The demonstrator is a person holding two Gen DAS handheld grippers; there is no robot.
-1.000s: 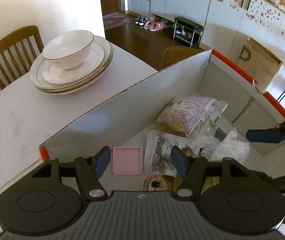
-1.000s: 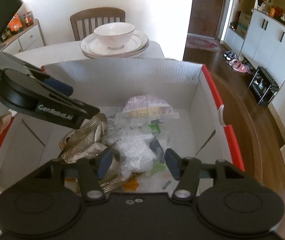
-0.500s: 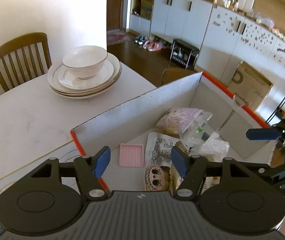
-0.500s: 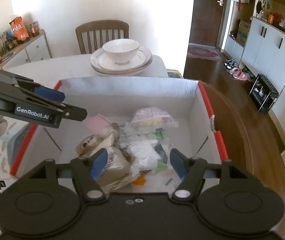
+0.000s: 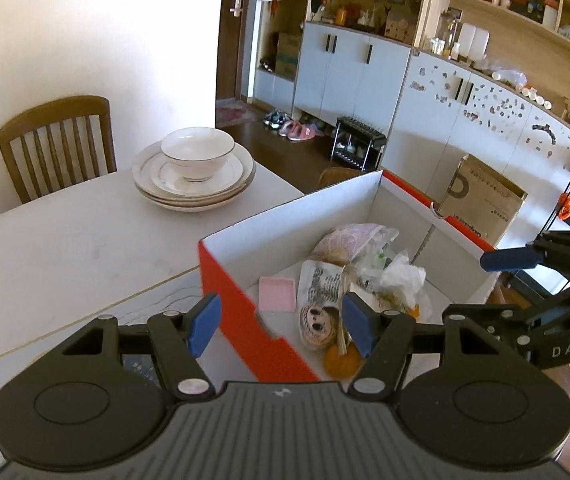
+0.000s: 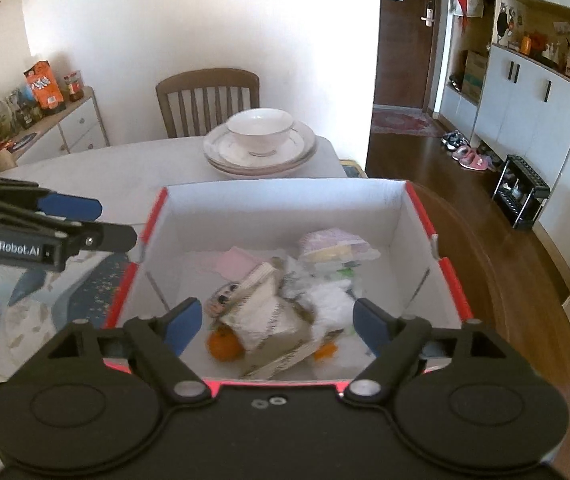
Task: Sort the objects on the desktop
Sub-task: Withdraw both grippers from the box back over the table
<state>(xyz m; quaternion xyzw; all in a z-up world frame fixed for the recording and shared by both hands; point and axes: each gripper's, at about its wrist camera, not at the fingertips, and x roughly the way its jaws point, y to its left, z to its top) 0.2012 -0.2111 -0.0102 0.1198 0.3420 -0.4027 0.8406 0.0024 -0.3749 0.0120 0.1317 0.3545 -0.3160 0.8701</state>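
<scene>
A red-sided cardboard box with a white corrugated interior (image 5: pixel 245 320) sits on the pale, matte tabletop (image 5: pixel 65 248), and the sorted clutter lies heaped on its floor. Within the box, a flat pink ribbed rectangular pad (image 5: pixel 277 294) rests near the left wall, just beside a round flat piece printed with a cartoon face (image 5: pixel 317 326). A smooth orange fruit (image 5: pixel 341 360) sits at the near corner, touching a crinkled printed paper packet (image 5: pixel 321 284). Farther in lie a glossy purple-printed plastic bag (image 5: pixel 349 240) and a wad of crumpled white tissue or plastic (image 5: pixel 401 276). The left gripper (image 5: pixel 281 322), black plastic with blue rubbery pads, hovers above the box's near left corner with its fingers spread wide and nothing between them. The right gripper (image 6: pixel 275 326), of the same build, hangs over the near rim of the box, its fingers likewise parted and empty, framing the fruit (image 6: pixel 224 346) and the stiff folded paper packet (image 6: pixel 269 316) below. Behind the box, on the tabletop, a glazed white ceramic bowl with a thin rim line (image 5: pixel 197 152) stands upright on a stack of shallow white plates (image 5: pixel 193 188). A wooden slat-backed chair (image 5: pixel 55 140) stands at the table's far edge, against the plain white wall.
</scene>
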